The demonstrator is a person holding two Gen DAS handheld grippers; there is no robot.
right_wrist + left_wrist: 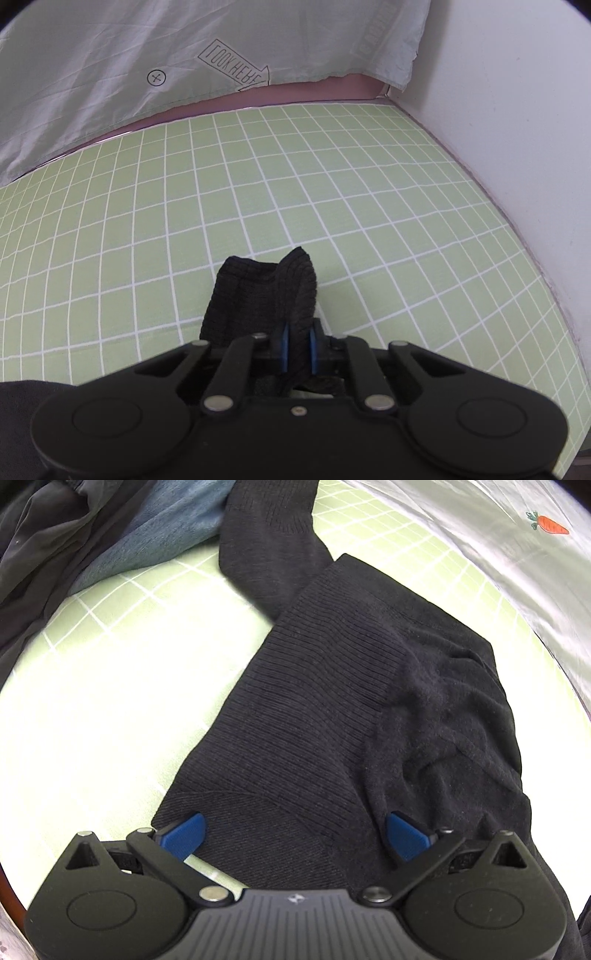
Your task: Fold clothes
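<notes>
A dark knit sweater (332,701) lies spread on the green checked sheet (110,701), one sleeve reaching to the top of the left wrist view. My left gripper (295,834) is open just above the sweater's near part, its blue pads (184,832) wide apart with fabric between them. My right gripper (298,347) is shut on a bunched ribbed end of the dark sweater (266,291), which sticks out past the fingertips above the sheet (332,184).
A pile of dark and blue clothes (92,535) lies at the top left of the left wrist view. A pale quilt with a carrot print (498,554) lies at its right. A white wall (517,129) and a pale cover (184,62) border the bed.
</notes>
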